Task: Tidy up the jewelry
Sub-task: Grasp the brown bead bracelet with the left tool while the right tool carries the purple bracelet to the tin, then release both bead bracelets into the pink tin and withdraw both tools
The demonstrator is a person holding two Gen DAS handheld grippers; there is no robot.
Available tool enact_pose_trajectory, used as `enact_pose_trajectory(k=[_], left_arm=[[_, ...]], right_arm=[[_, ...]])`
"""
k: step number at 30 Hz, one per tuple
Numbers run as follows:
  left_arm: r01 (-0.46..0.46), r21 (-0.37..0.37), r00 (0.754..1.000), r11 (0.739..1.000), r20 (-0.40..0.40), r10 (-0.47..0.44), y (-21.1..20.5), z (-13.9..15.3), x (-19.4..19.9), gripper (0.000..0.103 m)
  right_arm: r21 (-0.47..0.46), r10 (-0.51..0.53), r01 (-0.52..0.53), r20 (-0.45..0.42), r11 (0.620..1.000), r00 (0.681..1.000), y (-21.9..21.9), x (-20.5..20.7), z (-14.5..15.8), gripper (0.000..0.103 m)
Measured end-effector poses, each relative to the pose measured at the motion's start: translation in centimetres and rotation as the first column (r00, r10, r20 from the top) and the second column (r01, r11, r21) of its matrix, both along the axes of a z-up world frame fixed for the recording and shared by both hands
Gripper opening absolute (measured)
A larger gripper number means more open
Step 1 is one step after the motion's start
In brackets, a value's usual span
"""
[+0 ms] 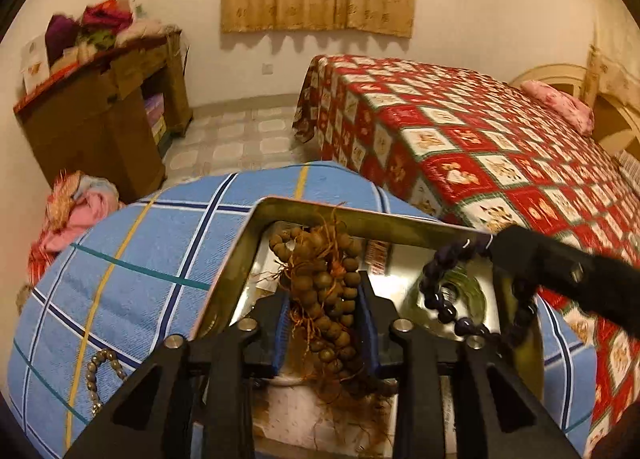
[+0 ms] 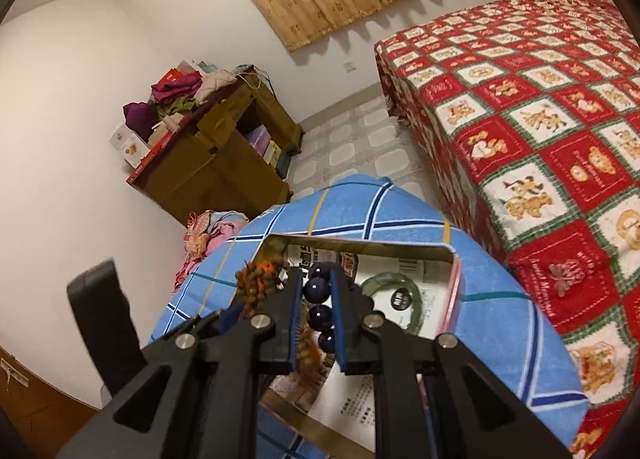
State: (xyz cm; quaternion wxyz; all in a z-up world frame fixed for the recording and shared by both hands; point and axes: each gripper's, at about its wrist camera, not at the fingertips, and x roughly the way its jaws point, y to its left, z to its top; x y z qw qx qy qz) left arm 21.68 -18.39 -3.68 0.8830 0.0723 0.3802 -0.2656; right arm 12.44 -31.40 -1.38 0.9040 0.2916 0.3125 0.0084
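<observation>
A metal tin (image 1: pixel 304 206) stands on a blue plaid cloth (image 1: pixel 152 243). My left gripper (image 1: pixel 325 291) is shut on a bunch of brown bead strands with orange threads (image 1: pixel 328 291), held over the tin. My right gripper (image 2: pixel 317 279) is shut on a string of dark purple beads (image 2: pixel 320 316) above the tin (image 2: pixel 360 248); in the left wrist view it (image 1: pixel 496 247) holds that string (image 1: pixel 444 311) over the tin's right side. A green bangle (image 2: pixel 404 291) lies in the tin. The brown beads also show in the right wrist view (image 2: pixel 256 283).
A silver bead chain (image 1: pixel 94 375) lies on the cloth at the left. A bed with a red patterned cover (image 1: pixel 500 139) stands to the right. A wooden cabinet (image 1: pixel 100 115) piled with clothes stands at the back left. Clothes (image 1: pixel 72 211) lie on the floor.
</observation>
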Motion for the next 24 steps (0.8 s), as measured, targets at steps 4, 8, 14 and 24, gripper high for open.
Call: enact_pose_trajectory(k=[4,8,14,24], left_arm=[[-0.034,-0.068,0.999,0.997,0.003,0.035,1.9,1.2,0.4,0.075],[-0.072,-0.057,0.995,0.996,0.059,0.075,3.5,3.6,-0.2,0.078],[-0.219,-0.036,0.961,0.975,0.166,0.222,8.8,6.4,-3.9,0.078],[-0.314,0.032,0.941,0.949,0.145,0.306,14.6,3.5,-11.6,0.078]], right_arm=[[0.056,0.010,-0.011,0.023,0.998,1.000,-0.2,-0.1,0.0,0.079],[0.085,-0.056,0.046,0.123,0.995,0.991,-1.0,-2.4,2.4,0.081],[-0.112,-0.157,0.193,0.268,0.975,0.951,0.9,-8.7,7.3,0.090],[-0.305,-0.187,0.250,0.221,0.919,0.957,8.4,-12.7,4.1,0.103]])
